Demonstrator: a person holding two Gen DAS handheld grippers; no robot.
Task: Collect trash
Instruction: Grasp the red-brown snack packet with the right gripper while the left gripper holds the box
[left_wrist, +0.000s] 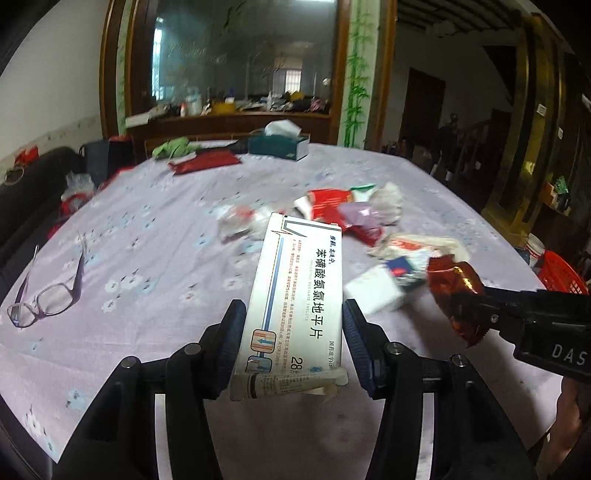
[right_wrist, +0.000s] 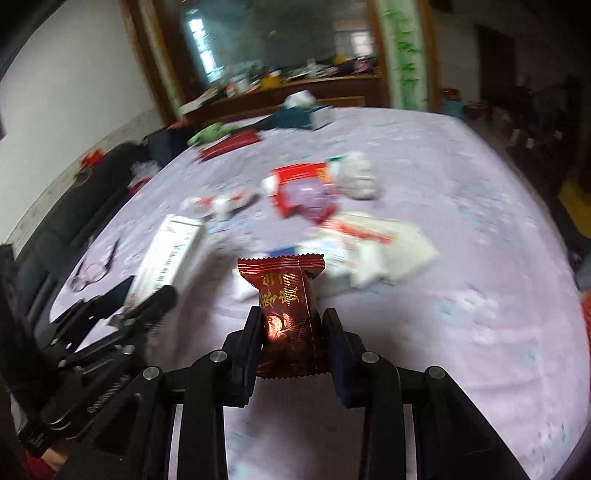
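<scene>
A lived-in home: a floral-clothed desk (left_wrist: 155, 236), with a cluttered wooden sideboard (left_wrist: 229, 122) and big mirror (left_wrist: 243, 51) behind it.

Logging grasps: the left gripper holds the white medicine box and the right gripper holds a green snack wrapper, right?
Not quite. The left gripper does hold the white medicine box, but the right gripper holds a dark red snack wrapper, not a green one; the right wrist view shows it.
</scene>
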